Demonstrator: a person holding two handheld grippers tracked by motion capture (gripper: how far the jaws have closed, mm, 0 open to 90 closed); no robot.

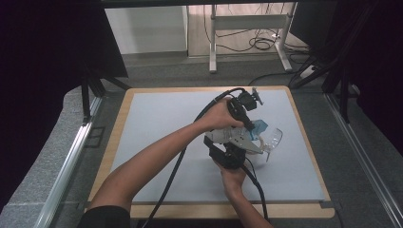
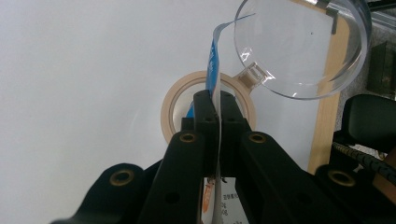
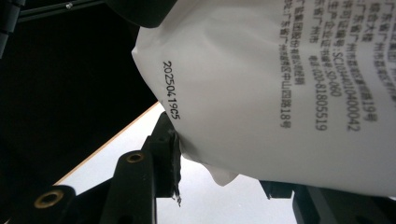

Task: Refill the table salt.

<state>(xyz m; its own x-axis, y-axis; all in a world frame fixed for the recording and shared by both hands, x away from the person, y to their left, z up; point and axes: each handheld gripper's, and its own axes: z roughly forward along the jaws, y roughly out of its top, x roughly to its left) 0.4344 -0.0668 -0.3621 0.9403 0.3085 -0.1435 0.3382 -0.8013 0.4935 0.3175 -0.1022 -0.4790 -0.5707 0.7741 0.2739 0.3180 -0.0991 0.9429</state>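
Soft white pouch (image 3: 289, 88) held mid-air between both tools, about four o'clock of table center. Left gripper (image 2: 214, 105) pinches its thin top seal flat; right gripper (image 3: 219, 163) clamps the puffy body. Light, crinkly, slippery — grip the seams. Glass (image 2: 299, 46) — fragile — at two o'clock.

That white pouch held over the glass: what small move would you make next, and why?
Probably tip the pouch toward the glass. The left claw pinches its thin edge, the right claw grips its body, and the edge already points at the rim.
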